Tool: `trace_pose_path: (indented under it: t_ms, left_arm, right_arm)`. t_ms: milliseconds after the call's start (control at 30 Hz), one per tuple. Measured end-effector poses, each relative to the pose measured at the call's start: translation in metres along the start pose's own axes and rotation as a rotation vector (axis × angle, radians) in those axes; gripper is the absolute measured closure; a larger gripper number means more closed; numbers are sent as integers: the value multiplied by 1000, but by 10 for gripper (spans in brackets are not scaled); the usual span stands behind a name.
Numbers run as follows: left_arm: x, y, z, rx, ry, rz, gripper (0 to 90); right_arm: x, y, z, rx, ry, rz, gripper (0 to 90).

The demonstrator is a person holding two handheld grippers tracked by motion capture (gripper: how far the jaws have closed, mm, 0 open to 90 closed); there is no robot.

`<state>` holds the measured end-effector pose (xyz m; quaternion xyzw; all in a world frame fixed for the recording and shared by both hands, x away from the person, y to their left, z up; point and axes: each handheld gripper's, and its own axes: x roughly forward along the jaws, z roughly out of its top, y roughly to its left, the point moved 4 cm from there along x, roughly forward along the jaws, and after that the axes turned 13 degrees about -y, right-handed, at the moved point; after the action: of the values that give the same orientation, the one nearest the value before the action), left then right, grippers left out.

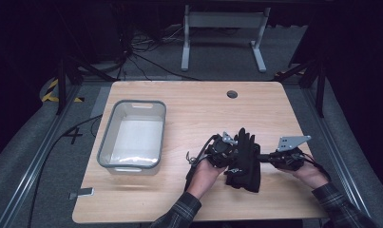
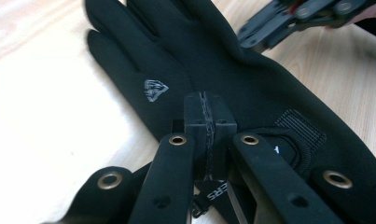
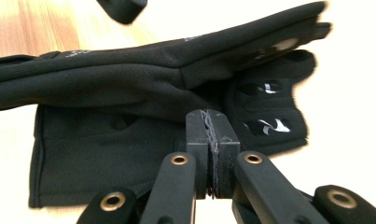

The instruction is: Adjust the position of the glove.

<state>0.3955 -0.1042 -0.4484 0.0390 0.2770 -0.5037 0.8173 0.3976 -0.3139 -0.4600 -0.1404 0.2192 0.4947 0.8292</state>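
1. your black gloves (image 1: 244,161) lie in a pile near the right end of the front edge of the table (image 1: 189,107), one on top of the other.
2. they are soft, light and floppy. they will bend and hang down when you lift them, and they will not break.
3. your left gripper (image 2: 206,119) has its jaws pressed together at the top glove (image 2: 213,60), with a bit of cloth or a strap pinched, i think.
4. your right gripper (image 3: 209,128) has its jaws squeezed together too, right at the edge of the top glove's side, and seems to nip the cloth.
5. the cuff is a good place to hold, because the cloth is thick there.
6. the wood table is flat and smooth, so cloth may slide.
7. a clear plastic bin (image 1: 134,135) sits by the left edge, well apart from the gloves.
8. the room is dark, with cables (image 1: 141,59) on the floor behind the table.
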Motion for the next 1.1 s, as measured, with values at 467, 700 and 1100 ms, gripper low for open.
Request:
trace_pose_path:
  t_ms: [467,700,1100]
  left_arm:
    - [35,-20,-12,52,66,-64,893]
    - [40,-21,-15,53,79,-59,893]
    - [13,-19,-7,73,35,-28,856]
  right_arm:
    - [0,-18,7,6,-35,-59,892]
    - [-17,-24,5,31,-71,-79,892]
    - [1,-3,20,-6,-79,-5,892]
